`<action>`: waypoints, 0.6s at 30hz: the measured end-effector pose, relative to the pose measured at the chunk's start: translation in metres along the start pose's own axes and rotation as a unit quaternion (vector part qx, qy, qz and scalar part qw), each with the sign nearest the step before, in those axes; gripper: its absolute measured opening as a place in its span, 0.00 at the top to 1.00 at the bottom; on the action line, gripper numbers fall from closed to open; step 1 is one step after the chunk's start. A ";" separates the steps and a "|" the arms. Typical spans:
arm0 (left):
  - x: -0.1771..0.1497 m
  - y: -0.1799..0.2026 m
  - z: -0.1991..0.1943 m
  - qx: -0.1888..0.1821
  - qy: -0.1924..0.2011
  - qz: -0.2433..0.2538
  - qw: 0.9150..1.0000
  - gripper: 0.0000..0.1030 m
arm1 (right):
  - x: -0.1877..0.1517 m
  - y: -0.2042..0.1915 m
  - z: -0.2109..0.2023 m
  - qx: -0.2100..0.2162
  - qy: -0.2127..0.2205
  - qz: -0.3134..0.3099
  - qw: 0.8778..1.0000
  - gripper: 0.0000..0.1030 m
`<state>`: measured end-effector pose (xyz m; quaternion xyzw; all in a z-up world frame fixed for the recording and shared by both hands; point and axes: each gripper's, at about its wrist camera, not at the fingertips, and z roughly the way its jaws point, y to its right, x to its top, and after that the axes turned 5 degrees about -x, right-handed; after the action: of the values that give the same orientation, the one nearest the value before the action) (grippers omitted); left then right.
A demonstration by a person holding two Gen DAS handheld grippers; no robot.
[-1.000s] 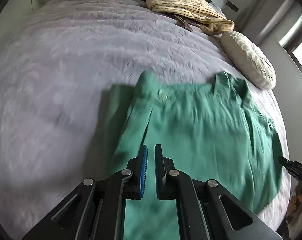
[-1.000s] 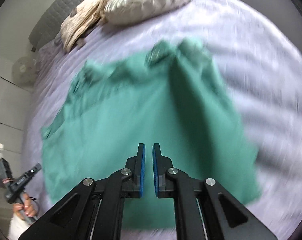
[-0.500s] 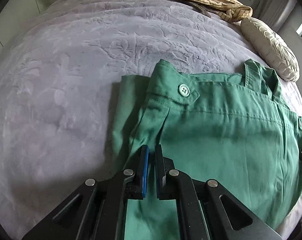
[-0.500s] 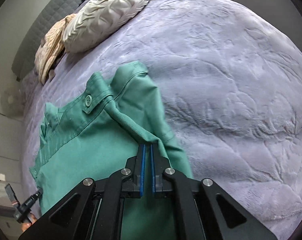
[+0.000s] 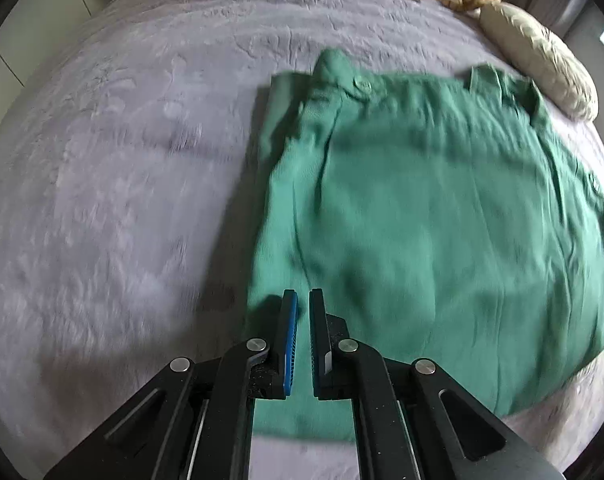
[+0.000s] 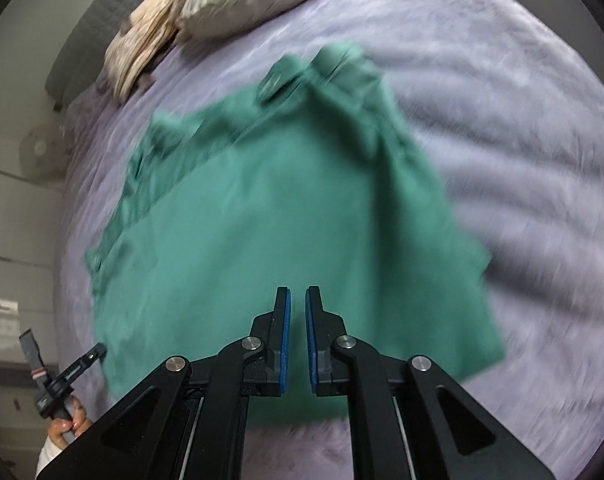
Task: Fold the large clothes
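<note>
Your left hand-held gripper (image 5: 303, 304) hovers over the near left corner of the green garment (image 5: 441, 216), jaws together, empty; the garment lies folded flat on the grey bed (image 5: 122, 180); your right hand-held gripper (image 6: 297, 302) is easing apart, gripping nothing.

Above the folded green garment (image 6: 286, 216) on the grey bedspread (image 6: 521, 128), the right gripper (image 6: 297, 304) was opening, nothing between its jaws.

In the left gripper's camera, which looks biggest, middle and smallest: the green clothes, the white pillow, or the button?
1. Green clothes, biggest.
2. White pillow; it lies farther away, so it may really be bigger than it looks.
3. Button, smallest.
</note>
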<state>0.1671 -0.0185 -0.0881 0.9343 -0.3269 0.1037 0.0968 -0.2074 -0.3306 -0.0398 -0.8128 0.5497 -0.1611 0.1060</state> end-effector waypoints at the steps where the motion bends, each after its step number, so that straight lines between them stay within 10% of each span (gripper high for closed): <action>1: -0.005 0.002 -0.002 0.004 -0.002 0.003 1.000 0.93 | -0.007 -0.005 0.001 0.002 -0.007 -0.003 1.000 0.92; 10: -0.040 0.013 -0.022 0.011 -0.024 0.007 1.000 0.91 | -0.061 -0.039 0.012 0.007 -0.067 -0.020 0.998 0.82; 12: -0.045 0.013 -0.027 0.010 -0.024 0.003 1.000 0.13 | -0.071 -0.046 0.013 0.003 -0.074 -0.025 0.997 0.42; 13: -0.048 0.013 -0.033 0.014 -0.016 -0.001 1.000 0.00 | -0.076 -0.051 0.012 0.001 -0.074 -0.030 0.997 0.37; 18: -0.059 0.017 -0.051 0.013 -0.009 0.004 1.000 0.00 | -0.088 -0.066 0.010 -0.001 -0.082 -0.047 0.996 0.36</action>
<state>0.1041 0.0160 -0.0519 0.9351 -0.3302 0.1005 0.0809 -0.1769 -0.2244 -0.0384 -0.8483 0.5005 -0.0984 0.1425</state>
